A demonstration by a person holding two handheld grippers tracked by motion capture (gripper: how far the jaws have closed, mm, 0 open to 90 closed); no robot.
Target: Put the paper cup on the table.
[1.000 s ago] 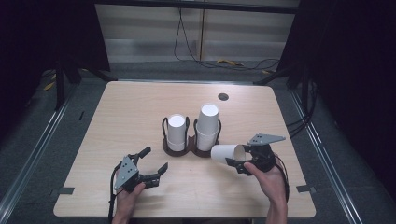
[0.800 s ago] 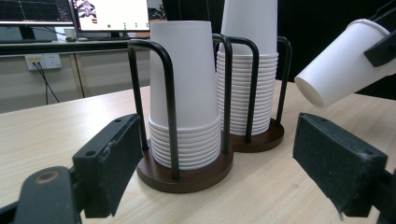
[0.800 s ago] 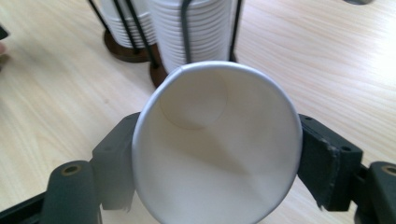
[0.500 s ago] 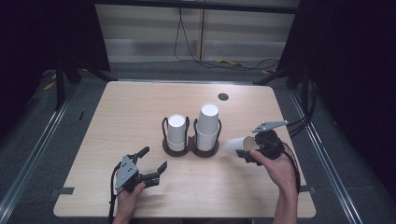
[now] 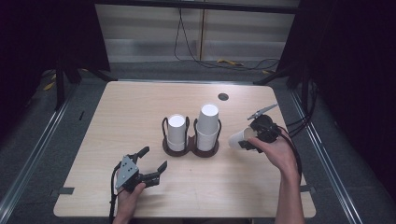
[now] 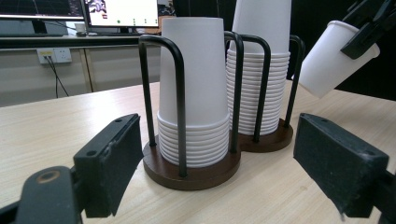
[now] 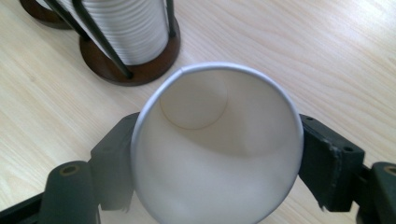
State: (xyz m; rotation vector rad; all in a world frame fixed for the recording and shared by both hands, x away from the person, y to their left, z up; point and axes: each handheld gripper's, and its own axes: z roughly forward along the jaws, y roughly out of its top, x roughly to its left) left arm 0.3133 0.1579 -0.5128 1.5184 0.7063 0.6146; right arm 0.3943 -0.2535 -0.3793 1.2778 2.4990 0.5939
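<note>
Cup (image 5: 239,138) sits clamped in right gripper (image 5: 252,140) jaws, just eased slightly, clear of rack (image 5: 190,148), not yet stacked; left gripper (image 5: 152,164) jaws open, empty.

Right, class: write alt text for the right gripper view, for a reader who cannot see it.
A white paper cup, seen from its open mouth, is clamped between the right gripper's two black jaws, above a pale wooden table. Behind it, at upper left, stands a stack of white cups in a black wire holder with a dark round base.
</note>
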